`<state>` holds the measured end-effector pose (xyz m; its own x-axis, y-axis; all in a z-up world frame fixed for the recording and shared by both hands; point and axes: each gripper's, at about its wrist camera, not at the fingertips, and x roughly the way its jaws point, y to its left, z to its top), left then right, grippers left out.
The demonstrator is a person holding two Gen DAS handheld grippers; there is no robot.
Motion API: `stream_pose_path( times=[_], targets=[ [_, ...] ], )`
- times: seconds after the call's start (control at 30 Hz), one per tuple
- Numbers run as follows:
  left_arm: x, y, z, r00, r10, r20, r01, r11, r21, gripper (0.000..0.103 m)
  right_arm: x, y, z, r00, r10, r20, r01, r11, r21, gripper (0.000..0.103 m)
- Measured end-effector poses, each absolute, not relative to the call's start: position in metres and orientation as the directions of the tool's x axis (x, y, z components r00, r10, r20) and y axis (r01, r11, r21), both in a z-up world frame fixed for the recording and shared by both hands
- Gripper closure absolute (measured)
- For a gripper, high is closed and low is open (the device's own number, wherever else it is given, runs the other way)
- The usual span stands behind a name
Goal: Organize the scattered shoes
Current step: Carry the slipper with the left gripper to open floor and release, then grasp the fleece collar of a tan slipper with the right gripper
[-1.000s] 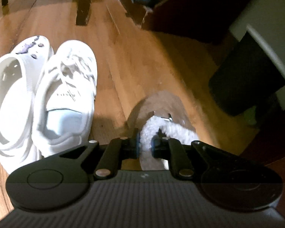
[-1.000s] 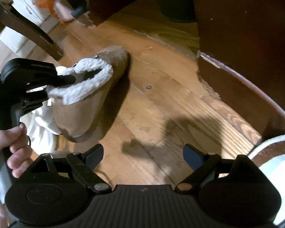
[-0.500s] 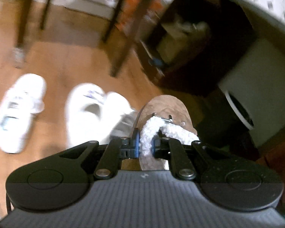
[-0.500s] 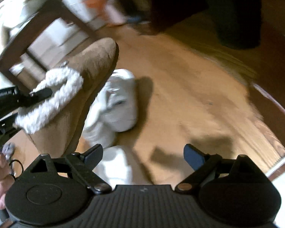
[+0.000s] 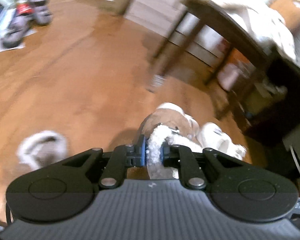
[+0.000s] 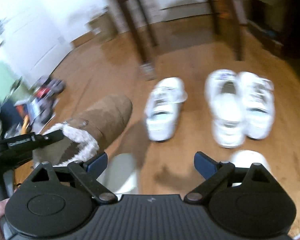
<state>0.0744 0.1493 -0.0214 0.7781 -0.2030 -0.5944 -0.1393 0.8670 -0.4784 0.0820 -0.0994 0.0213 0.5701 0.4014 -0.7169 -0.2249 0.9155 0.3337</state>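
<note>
My left gripper (image 5: pixel 154 152) is shut on the white fleece collar of a brown slipper (image 5: pixel 164 120), which hangs in the air above the wood floor. The right wrist view shows that same brown slipper (image 6: pixel 108 118) at the left, pinched by the left gripper (image 6: pixel 56 136). My right gripper (image 6: pixel 150 163) is open and holds nothing. Ahead of it on the floor lie a lone white sneaker (image 6: pixel 164 108) and a pair of white shoes (image 6: pixel 240 106) side by side. A second fleece-lined slipper (image 5: pixel 42 150) lies blurred at the lower left of the left wrist view.
Dark wooden table legs (image 6: pixel 142 32) stand behind the shoes. A heap of clutter (image 6: pixel 44 94) lies on the floor at the left, near white cabinet doors (image 6: pixel 30 30). More white footwear (image 6: pixel 250 160) sits close under my right gripper. Both views are motion-blurred.
The left gripper has lifted the brown slipper off the floor and swung it left across the room. The right gripper has turned to face the white shoes, still open.
</note>
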Motion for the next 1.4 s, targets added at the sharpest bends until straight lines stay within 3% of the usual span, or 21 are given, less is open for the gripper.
stream_pose_path(
  times=[0.13, 0.37, 0.47, 0.57, 0.7, 0.83, 0.87, 1.23, 1.4],
  targets=[
    [0.066, 0.204, -0.031, 0.782, -0.129, -0.61, -0.223, 0.856, -0.466, 0.095, 0.099, -0.012, 0.029, 0.517, 0.451, -0.727, -0.377, 0.883, 0.279, 0.009],
    [0.051, 0.28, -0.048, 0.74, -0.02, -0.673, -0.347, 0.845, -0.406, 0.094, 0.094, 0.146, 0.046, 0.505, 0.436, -0.745, -0.707, 0.704, -0.067, 0.009],
    [0.045, 0.311, -0.057, 0.716, 0.02, -0.698, -0.395, 0.836, -0.381, 0.081, 0.086, 0.208, 0.042, 0.455, 0.417, -0.787, -0.821, 0.538, -0.19, 0.009],
    [0.038, 0.334, -0.081, 0.664, -0.036, -0.747, -0.386, 0.839, -0.384, 0.071, 0.074, 0.256, 0.034, 0.389, 0.336, -0.858, -0.906, 0.307, -0.291, 0.009],
    [0.035, 0.342, -0.095, 0.604, -0.073, -0.793, -0.368, 0.858, -0.359, 0.054, 0.07, 0.286, 0.022, 0.336, 0.216, -0.917, -0.939, 0.153, -0.309, 0.009],
    [0.026, 0.327, -0.086, 0.607, -0.073, -0.791, -0.32, 0.889, -0.328, 0.026, 0.071, 0.306, 0.01, 0.311, 0.126, -0.942, -0.95, 0.077, -0.303, 0.009],
    [0.023, 0.321, -0.084, 0.605, -0.073, -0.793, -0.302, 0.9, -0.313, 0.023, 0.073, 0.308, 0.011, 0.305, 0.134, -0.943, -0.951, 0.087, -0.295, 0.009],
    [0.019, 0.299, -0.081, 0.581, -0.108, -0.807, -0.239, 0.925, -0.295, 0.02, 0.116, 0.284, 0.025, 0.279, 0.174, -0.945, -0.929, 0.3, -0.219, 0.009],
    [0.02, 0.298, -0.086, 0.553, -0.154, -0.818, -0.241, 0.911, -0.335, 0.012, 0.128, 0.298, 0.02, 0.193, 0.186, -0.963, -0.937, 0.327, -0.124, 0.009]
  ],
)
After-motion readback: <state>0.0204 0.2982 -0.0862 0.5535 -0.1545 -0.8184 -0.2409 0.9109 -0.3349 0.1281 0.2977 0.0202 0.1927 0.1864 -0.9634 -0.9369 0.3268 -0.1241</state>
